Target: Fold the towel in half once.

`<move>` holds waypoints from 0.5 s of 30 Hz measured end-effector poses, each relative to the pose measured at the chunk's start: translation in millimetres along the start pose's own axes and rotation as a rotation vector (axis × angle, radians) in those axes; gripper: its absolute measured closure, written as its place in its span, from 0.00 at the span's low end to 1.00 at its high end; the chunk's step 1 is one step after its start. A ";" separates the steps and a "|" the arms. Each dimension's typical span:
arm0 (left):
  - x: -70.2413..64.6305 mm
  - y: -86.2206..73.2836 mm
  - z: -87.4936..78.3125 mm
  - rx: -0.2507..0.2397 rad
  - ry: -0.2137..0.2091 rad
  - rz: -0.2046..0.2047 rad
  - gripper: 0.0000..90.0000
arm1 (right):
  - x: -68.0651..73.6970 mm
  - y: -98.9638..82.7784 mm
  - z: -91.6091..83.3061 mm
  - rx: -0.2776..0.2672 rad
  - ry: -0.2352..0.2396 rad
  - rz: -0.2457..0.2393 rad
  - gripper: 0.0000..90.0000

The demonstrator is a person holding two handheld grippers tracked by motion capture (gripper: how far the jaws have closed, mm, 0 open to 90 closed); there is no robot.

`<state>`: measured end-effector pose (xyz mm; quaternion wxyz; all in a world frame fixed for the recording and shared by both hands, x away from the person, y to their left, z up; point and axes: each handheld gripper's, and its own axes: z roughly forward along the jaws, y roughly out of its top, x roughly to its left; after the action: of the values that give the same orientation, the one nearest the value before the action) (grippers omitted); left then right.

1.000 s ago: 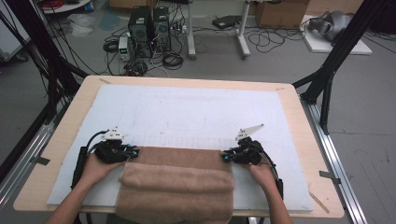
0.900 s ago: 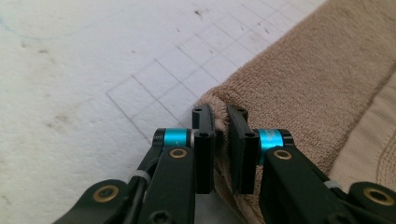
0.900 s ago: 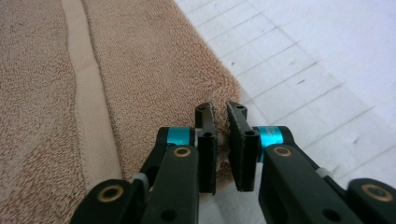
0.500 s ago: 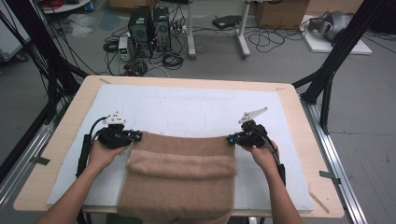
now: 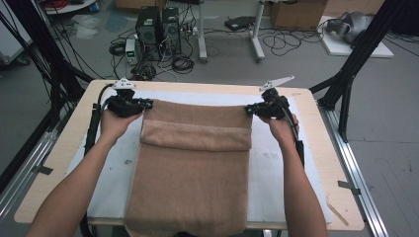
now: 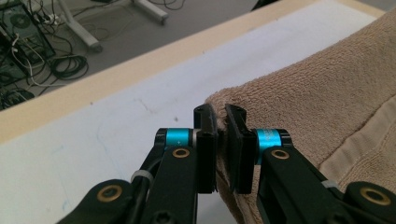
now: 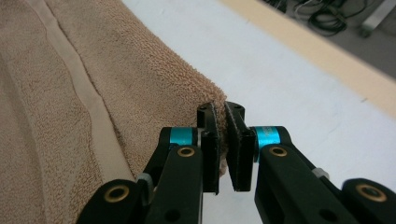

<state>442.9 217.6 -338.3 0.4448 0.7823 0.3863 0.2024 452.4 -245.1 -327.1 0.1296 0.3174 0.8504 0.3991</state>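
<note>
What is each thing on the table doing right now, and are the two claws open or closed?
Towel: spread flat, far edge folded over in a band, near end hanging off the table edge.
Left gripper: shut on the towel's far left corner.
Right gripper: shut on the towel's far right corner.
White mat: lying flat under the towel.
Table: bearing the mat and towel.

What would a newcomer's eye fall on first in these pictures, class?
A tan towel stretches down the middle of the white-topped table, its near end hanging over the edge. At its far corners, the left claw and right claw are each shut on it.
</note>
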 end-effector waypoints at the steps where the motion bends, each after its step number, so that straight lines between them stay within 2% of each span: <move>1: 0.8 -0.2 3.0 0.004 -0.006 -0.003 0.91 | -3.0 2.2 1.3 -0.002 0.002 0.006 0.95; 3: 2.7 -4.5 8.0 0.033 -0.022 -0.018 0.81 | -8.4 1.1 9.0 0.021 0.017 0.019 0.90; 4: 3.1 -7.9 9.2 0.045 -0.028 -0.013 0.77 | -9.2 -1.6 13.7 0.042 0.026 0.035 0.83; 5: 3.0 -12.0 9.4 0.045 -0.035 -0.015 0.74 | -8.8 -4.7 17.8 0.054 0.012 0.047 0.75; 6: 3.5 -16.2 9.5 0.039 -0.049 -0.023 0.72 | -8.0 -8.7 20.2 0.049 0.018 0.058 0.75; 7: 4.1 -19.9 9.7 0.045 -0.058 -0.021 0.71 | -7.1 -13.2 22.2 0.042 0.032 0.059 0.73; 9: 3.3 -26.7 11.1 0.056 -0.068 -0.019 0.71 | -4.5 -20.0 26.1 0.063 0.038 0.072 0.70; 11: 2.4 -32.1 13.4 0.071 -0.084 -0.008 0.69 | -1.2 -26.8 27.2 0.052 0.040 0.072 0.67; 13: 0.2 -36.9 16.2 0.082 -0.100 -0.009 0.69 | 1.4 -30.1 27.7 0.072 0.073 0.099 0.62; 15: -3.2 -41.8 18.5 0.098 -0.104 0.006 0.68 | 5.5 -30.9 26.8 0.076 0.083 0.093 0.62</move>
<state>435.4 217.8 -383.5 0.4249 0.8137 0.3699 0.1435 447.3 -240.4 -367.8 0.0635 0.3444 0.8539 0.3850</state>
